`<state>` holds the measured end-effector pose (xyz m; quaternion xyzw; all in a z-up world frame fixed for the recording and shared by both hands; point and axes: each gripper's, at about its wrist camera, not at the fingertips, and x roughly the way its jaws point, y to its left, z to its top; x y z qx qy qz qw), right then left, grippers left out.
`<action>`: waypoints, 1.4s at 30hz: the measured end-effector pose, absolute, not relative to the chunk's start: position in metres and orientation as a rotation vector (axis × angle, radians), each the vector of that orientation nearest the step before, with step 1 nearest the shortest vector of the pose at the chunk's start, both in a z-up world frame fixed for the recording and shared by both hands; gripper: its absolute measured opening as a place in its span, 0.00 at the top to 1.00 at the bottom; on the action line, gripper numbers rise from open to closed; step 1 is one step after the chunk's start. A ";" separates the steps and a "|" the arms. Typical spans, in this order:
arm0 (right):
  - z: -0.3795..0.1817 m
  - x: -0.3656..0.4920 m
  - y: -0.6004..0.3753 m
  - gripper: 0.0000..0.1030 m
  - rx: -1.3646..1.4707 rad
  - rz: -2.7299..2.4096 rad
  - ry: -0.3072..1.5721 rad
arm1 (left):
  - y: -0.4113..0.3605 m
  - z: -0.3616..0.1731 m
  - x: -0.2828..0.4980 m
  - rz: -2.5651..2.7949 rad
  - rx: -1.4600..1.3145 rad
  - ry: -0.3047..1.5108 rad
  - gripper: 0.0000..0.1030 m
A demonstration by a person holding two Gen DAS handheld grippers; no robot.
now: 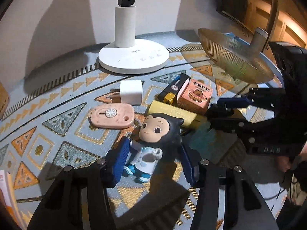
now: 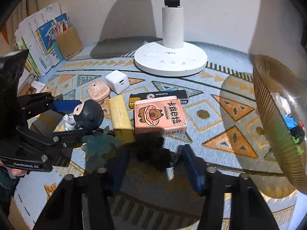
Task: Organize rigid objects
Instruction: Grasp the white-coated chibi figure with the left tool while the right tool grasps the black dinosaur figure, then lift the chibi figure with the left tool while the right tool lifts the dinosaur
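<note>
- Figurine [image 1: 153,141], one dark-haired doll in a white coat and blue shoes, stands on the patterned tablecloth [image 1: 57,118] between the left gripper's [image 1: 153,161] blue fingers [image 1: 120,163]; the left pad touches its arm, while the right pad's contact is hidden behind the head.
- Left wrist view: one white charger cube [image 1: 132,92], one pink oval case [image 1: 112,116], one yellow bar [image 1: 172,113], one black lighter [image 1: 173,88] and one pink box [image 1: 195,95] lie behind it; the writing on them is too blurred to read.
- One lamp base [image 1: 134,56]; one ribbed basket [image 1: 234,57], cut off at right.
- Right wrist view: "FASHION" on the lighter [image 2: 159,95], "OPPLE" on the lamp base [image 2: 170,57], "GenRobot.AI" on the left gripper [image 2: 73,118].
- Right gripper [image 2: 153,164] brackets a dark fuzzy lump [image 2: 151,153], too blurred to identify; I cannot tell whether the pads press it.
- Teal blob [image 2: 97,145] is also blurred.
</note>
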<state>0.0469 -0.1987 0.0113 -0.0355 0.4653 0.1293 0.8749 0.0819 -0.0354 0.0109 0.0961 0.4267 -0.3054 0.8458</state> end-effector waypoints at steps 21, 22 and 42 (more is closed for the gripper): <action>0.041 -0.075 -0.239 0.56 -0.006 0.091 0.945 | -0.002 0.028 -0.048 -0.260 0.160 0.926 0.53; 0.036 -0.077 -0.242 0.56 0.006 0.091 0.960 | -0.001 0.025 -0.050 -0.269 0.144 0.929 0.53; 0.012 -0.101 -0.246 0.37 0.055 0.164 0.943 | 0.018 0.011 -0.067 -0.272 -0.016 0.886 0.37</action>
